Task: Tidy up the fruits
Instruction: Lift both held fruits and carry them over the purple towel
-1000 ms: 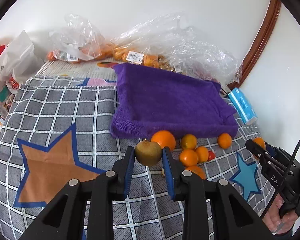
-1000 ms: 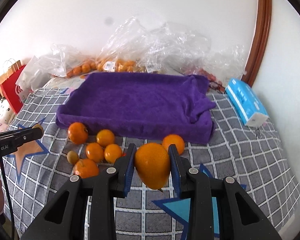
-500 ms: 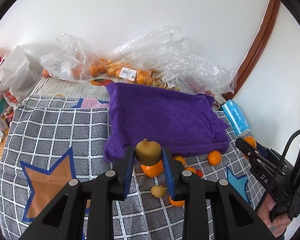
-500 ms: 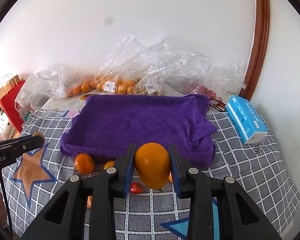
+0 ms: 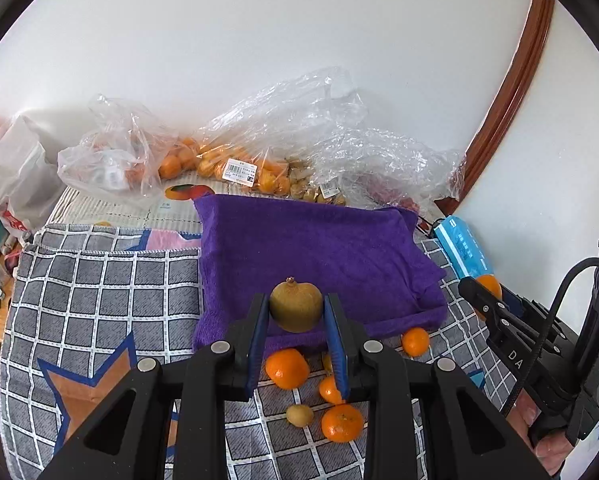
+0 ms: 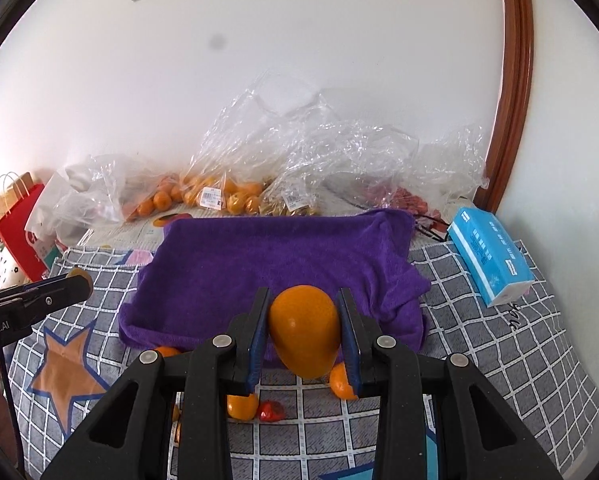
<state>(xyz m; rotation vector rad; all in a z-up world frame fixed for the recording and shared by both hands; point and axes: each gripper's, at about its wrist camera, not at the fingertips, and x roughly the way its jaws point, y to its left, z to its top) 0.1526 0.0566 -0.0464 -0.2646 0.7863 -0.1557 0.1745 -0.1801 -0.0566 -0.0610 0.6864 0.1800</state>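
Oranges (image 5: 235,166) in clear bags (image 5: 283,136) — towel (image 5: 311,248) bare

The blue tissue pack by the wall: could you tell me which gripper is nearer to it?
Right. The right gripper, holding an orange, hovers just in front of the tissue pack; the left gripper, holding a kiwi, is across the purple towel.

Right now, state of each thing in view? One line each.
left gripper: shut on kiwi
kiwi: held above the cloth
right gripper: shut on large orange
large orange: held, lifted
purple towel: spread flat, bare
loose mandarins: lying on checked cloth
plastic bags: crumpled, hold fruit
tissue pack: lying flat
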